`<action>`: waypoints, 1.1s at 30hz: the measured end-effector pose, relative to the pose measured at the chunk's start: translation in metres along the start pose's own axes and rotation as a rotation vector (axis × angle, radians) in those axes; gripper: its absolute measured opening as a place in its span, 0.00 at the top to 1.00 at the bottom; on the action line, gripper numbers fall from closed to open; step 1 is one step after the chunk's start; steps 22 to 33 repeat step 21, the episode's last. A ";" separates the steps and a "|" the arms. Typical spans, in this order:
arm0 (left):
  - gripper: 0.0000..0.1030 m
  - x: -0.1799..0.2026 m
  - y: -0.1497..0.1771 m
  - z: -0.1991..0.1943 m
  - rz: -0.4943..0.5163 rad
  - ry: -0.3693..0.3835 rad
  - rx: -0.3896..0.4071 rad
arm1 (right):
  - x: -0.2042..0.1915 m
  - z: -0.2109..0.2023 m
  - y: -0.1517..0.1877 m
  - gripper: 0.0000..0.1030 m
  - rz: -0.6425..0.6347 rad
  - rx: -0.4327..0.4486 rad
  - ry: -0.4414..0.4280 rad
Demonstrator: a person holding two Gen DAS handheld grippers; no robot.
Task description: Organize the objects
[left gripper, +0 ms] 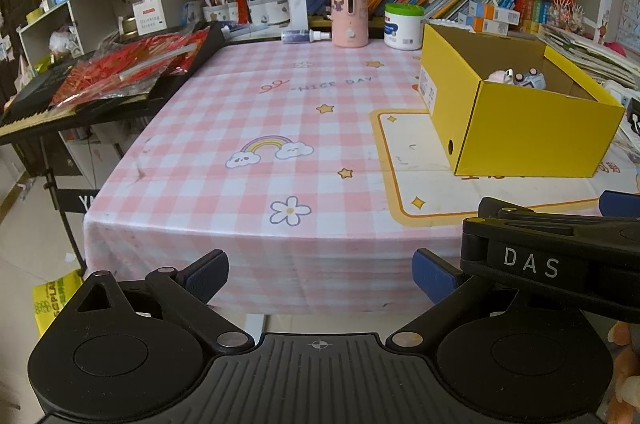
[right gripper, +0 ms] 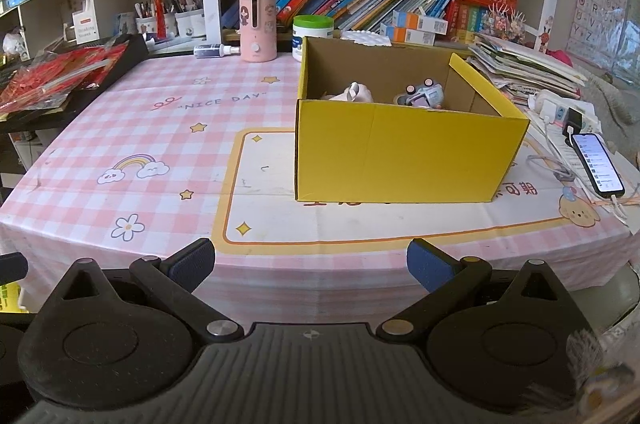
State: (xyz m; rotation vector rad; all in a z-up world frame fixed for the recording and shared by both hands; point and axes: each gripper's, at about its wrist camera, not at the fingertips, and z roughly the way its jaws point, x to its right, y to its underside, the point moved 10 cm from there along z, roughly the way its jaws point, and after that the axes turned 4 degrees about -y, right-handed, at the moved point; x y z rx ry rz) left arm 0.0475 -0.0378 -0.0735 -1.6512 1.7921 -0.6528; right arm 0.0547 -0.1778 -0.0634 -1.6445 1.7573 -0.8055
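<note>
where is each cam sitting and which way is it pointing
Left wrist: sits on the left gripper, off the table's near edge, facing across the checked tablecloth to the shelves; its open fingers show, and the right gripper crosses the lower right.
Right wrist: sits on the right gripper, further right, facing the yellow box head-on; its open fingers show, phone at right.
Shared: the yellow box, pink dispenser, tablecloth, bookshelves.
</note>
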 end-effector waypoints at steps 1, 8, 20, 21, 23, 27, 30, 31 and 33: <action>0.03 0.000 0.000 0.000 0.000 0.000 0.000 | 0.000 0.000 0.000 0.00 0.000 0.000 0.000; 0.03 -0.001 0.000 0.003 -0.006 0.002 -0.006 | -0.001 0.001 0.000 0.00 0.001 -0.001 -0.002; 0.03 0.000 0.001 0.006 -0.013 0.014 -0.019 | -0.004 0.006 0.000 0.00 0.007 -0.010 -0.011; 0.03 0.000 0.001 0.007 -0.012 0.019 -0.022 | -0.003 0.006 0.000 0.00 0.006 -0.012 -0.009; 0.03 0.000 0.001 0.007 -0.012 0.019 -0.022 | -0.003 0.006 0.000 0.00 0.006 -0.012 -0.009; 0.03 0.000 0.001 0.007 -0.012 0.019 -0.022 | -0.003 0.006 0.000 0.00 0.006 -0.012 -0.009; 0.03 0.000 0.001 0.007 -0.012 0.019 -0.022 | -0.003 0.006 0.000 0.00 0.006 -0.012 -0.009; 0.03 0.000 0.001 0.007 -0.012 0.019 -0.022 | -0.003 0.006 0.000 0.00 0.006 -0.012 -0.009; 0.03 0.000 0.001 0.007 -0.012 0.019 -0.022 | -0.003 0.006 0.000 0.00 0.006 -0.012 -0.009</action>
